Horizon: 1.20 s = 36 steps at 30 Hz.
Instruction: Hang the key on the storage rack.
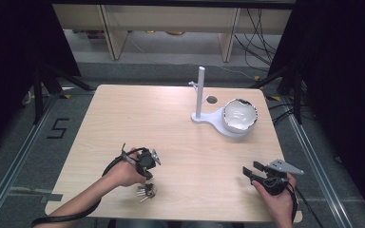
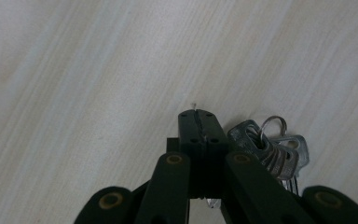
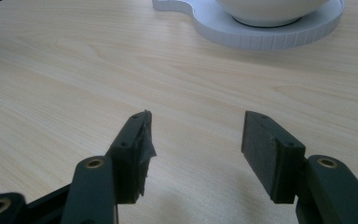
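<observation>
1. From the high view, the wooden table (image 1: pixel 180 128) carries a white stand (image 1: pixel 200 97) with an upright post, and on its flat base sits a white bowl (image 1: pixel 240 115), near the far right corner. The left gripper (image 1: pixel 148 164) is at the near left part of the table, held by the left hand (image 1: pixel 123 173), and it points down toward a bunch of keys (image 1: pixel 145 191) that lies on the table just under it. The right gripper (image 1: pixel 252 172) is at the near right edge, well apart from the keys, in the right hand (image 1: pixel 278 202).

2. Along the left gripper view, the two black pads of the left gripper (image 2: pixel 199 122) are pressed together with no gap. A thin bit of metal shows between them at the tip and below them, so the jaws seem closed on a part of the bunch of keys (image 2: pixel 270 151); which part, I cannot tell. The rest of the keys and the ring lie just beside the jaws, on the table (image 2: pixel 98 70).

3. Along the right gripper view, the right gripper (image 3: pixel 196 140) has its jaws wide apart, with bare table (image 3: pixel 74 70) between them. The base of the stand (image 3: pixel 261 35) with the bowl (image 3: pixel 270 11) is farther ahead.
</observation>
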### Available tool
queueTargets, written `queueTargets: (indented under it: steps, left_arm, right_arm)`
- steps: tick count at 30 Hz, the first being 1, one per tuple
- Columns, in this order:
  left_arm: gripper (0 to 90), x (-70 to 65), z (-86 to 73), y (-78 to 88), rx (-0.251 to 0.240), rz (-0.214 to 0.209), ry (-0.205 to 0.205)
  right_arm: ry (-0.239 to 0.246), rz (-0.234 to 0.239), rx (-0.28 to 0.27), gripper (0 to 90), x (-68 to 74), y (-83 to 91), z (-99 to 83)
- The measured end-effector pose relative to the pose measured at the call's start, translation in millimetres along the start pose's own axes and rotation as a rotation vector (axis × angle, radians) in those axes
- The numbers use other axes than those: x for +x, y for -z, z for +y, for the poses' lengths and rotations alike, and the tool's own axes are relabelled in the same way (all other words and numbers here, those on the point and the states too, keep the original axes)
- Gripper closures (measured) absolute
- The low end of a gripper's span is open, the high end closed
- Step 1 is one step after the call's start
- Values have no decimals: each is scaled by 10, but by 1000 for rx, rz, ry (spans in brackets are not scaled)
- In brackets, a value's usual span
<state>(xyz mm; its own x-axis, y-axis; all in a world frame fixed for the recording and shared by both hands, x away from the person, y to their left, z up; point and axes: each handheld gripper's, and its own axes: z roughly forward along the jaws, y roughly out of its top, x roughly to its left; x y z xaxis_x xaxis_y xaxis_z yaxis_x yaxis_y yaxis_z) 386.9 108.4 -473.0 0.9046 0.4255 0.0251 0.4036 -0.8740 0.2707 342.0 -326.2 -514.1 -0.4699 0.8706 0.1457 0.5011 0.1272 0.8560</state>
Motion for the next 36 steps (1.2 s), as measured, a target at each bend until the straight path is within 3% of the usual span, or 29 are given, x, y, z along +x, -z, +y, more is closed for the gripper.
queueTargets:
  steps: [1, 4, 6, 8, 19, 20, 22, 23, 24, 26, 28, 36]
  left_arm:
    - [895, -5, -4, -4, 3, -4, -3]
    - [895, -29, -24, -22, 10, -8, -11]
    - [895, -45, -37, -34, 20, -12, -16]
    - [895, -57, -49, -48, 25, -18, -18]
    - [894, -136, -134, -29, 47, -33, -24]
    - [894, -146, -145, -24, 46, -35, -26]
    - [894, -169, -163, -11, 44, -39, -25]
    - [894, -183, -172, -5, 44, -40, -23]
    - [894, -193, -180, 2, 45, -41, -24]
    - [894, -220, -199, 15, 49, -47, -22]
    - [894, -249, -220, 25, 49, -51, -21]
    - [892, -326, -262, 68, 28, -96, -18]
  right_arm:
    - [17, -9, -1, 440, -11, 5, 3]
    - [16, -8, 0, 439, -10, 4, 3]
    - [-10, 4, 6, 439, 7, 3, 2]
    - [13, -5, 1, 439, -8, 7, 4]
    - [9, -4, 5, 439, -6, 8, 6]
    - [-31, 3, 17, 439, 23, 11, 3]
    - [-45, 3, 30, 439, 34, 17, 3]
    - [-41, 3, 28, 439, 32, 16, 3]
    - [3, 0, 9, 439, -4, 4, 5]
    - [3, 0, 9, 439, -4, 4, 5]
    - [-30, 0, 18, 439, 24, 12, 3]
    - [-42, 2, 29, 439, 32, 15, 3]
